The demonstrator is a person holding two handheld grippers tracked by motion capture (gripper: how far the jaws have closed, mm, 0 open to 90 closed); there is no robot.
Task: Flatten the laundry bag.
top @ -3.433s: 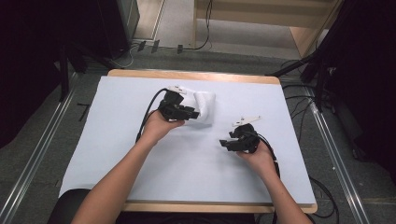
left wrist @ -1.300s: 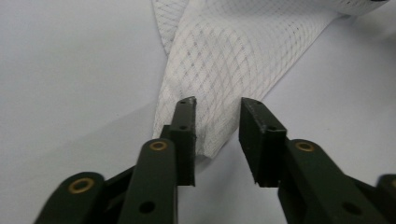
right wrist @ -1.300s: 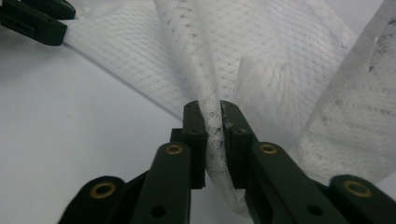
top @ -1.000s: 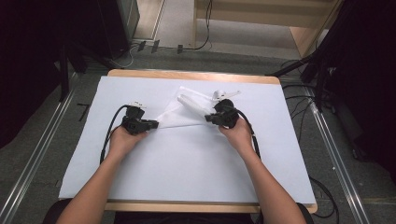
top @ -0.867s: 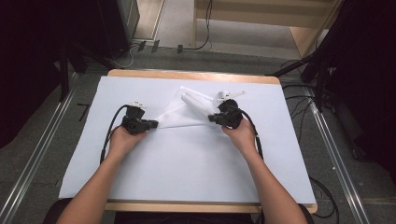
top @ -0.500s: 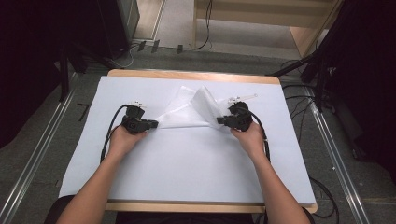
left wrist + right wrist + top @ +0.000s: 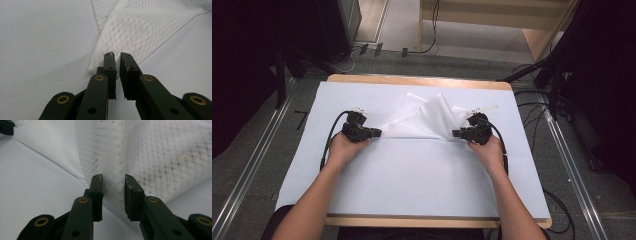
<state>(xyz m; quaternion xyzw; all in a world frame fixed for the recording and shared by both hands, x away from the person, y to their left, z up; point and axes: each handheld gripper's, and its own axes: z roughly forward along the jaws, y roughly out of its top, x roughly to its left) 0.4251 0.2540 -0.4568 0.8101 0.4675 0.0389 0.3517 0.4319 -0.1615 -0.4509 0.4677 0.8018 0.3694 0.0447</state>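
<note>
Since a second ago right gripper (image 7: 462,133) dragged cloth (image 7: 422,120) rightward, spreading it mid-table | jaws just opening, cloth loose between | left gripper (image 7: 373,132) pinches corner | next: release, smooth flat.

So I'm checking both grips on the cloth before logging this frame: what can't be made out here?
- Left gripper, left gripper view: its near-shut jaws hide how much of the white cloth is pinched.
- Right gripper, right gripper view: the cloth stands between the jaws, which have just been opening; pad contact is unclear.
- High view: both grips too small; folds hide the cloth's far edge.
</note>
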